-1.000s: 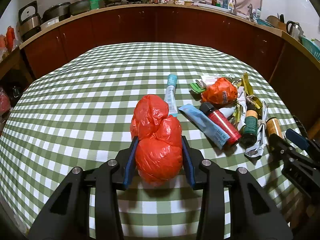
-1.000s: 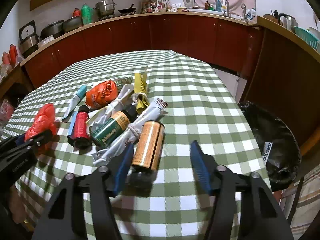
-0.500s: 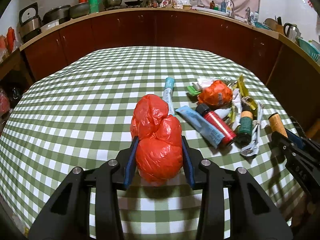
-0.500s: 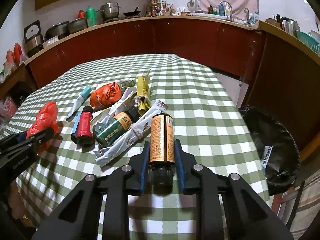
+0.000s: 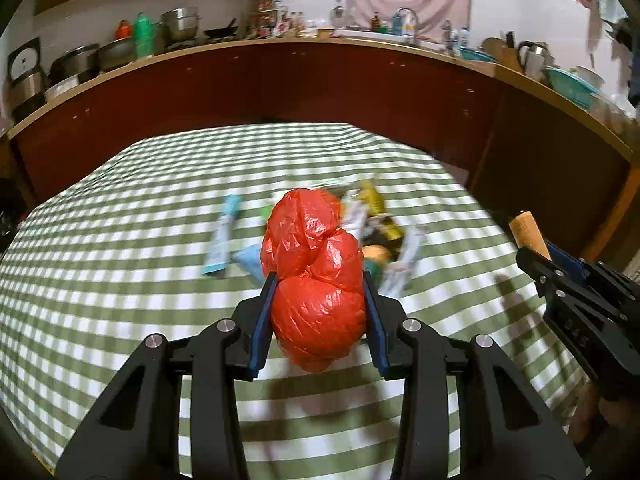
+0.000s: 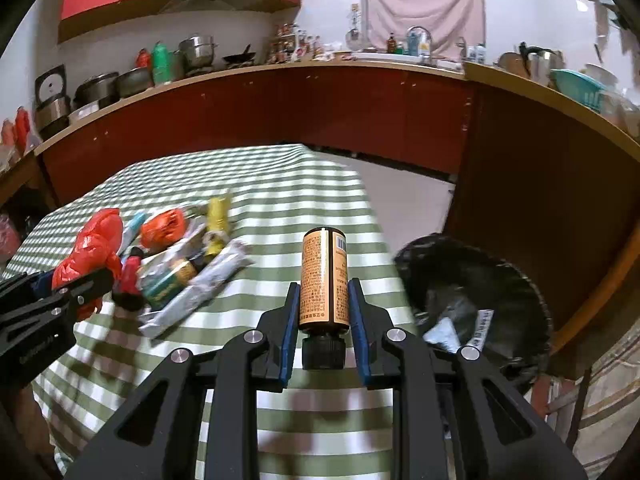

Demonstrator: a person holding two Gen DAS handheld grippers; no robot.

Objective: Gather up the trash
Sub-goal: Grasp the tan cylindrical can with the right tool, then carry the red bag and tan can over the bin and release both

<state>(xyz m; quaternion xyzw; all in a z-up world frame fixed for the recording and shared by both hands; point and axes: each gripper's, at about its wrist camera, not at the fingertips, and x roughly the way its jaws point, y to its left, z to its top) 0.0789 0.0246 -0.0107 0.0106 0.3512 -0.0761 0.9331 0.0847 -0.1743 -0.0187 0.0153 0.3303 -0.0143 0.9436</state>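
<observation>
My left gripper [image 5: 319, 312] is shut on a crumpled red plastic bag [image 5: 316, 268] and holds it above the green checked table [image 5: 120, 280]. My right gripper [image 6: 324, 304] is shut on an orange bottle [image 6: 323, 276] with a black cap, held above the table near its right edge. The orange bottle also shows in the left wrist view [image 5: 528, 232]. The red bag also shows in the right wrist view [image 6: 92, 252]. A black-lined trash bin [image 6: 472, 300] stands on the floor right of the table.
A pile of trash lies on the table: a blue tube [image 5: 222, 236], an orange bag [image 6: 164, 226], a red bottle [image 6: 130, 276], a green can [image 6: 170, 282], a yellow wrapper [image 6: 216, 220], a silver wrapper [image 6: 200, 292]. Brown cabinets [image 6: 360, 108] curve around behind.
Both grippers have lifted and moved right with their loads. The right gripper closed on the orange bottle and raised it off the table toward the bin side.
</observation>
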